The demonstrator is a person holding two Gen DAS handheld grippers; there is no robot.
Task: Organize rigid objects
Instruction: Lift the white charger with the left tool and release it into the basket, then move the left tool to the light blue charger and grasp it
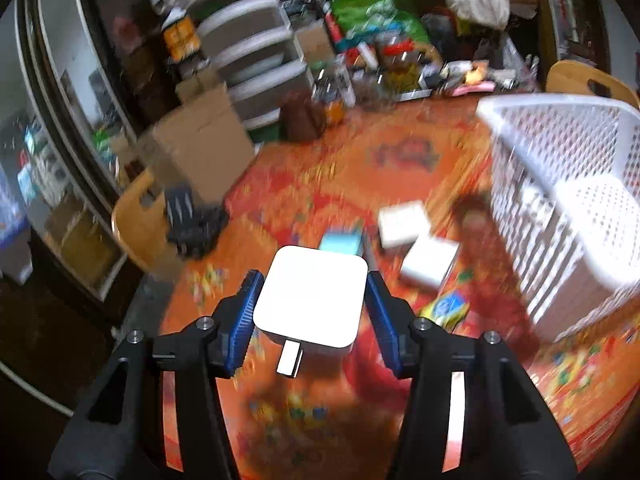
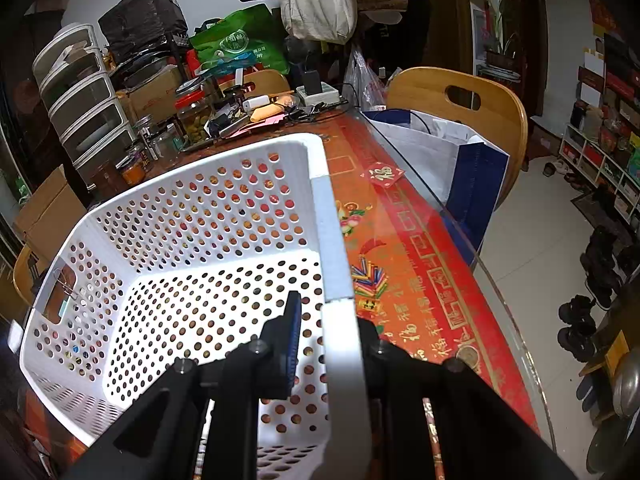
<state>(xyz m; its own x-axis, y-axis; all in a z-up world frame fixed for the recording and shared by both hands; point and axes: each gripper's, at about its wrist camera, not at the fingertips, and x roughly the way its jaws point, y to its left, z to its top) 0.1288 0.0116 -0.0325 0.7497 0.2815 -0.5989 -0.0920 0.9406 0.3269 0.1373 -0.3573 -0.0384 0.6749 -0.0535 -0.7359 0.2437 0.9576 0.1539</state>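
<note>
My left gripper is shut on a white square box with rounded corners and a small tab, held above the red patterned table. Two white boxes and a light blue box lie on the table beyond it. The white perforated basket stands to the right. In the right wrist view my right gripper is shut on the basket's right rim; the left finger is inside, the right finger outside and mostly hidden. The basket looks empty.
The left wrist view is motion-blurred. Jars, a power strip and clutter line the table's far edge. A drawer tower, cardboard boxes, wooden chairs and a bag surround the table. The glass edge runs right.
</note>
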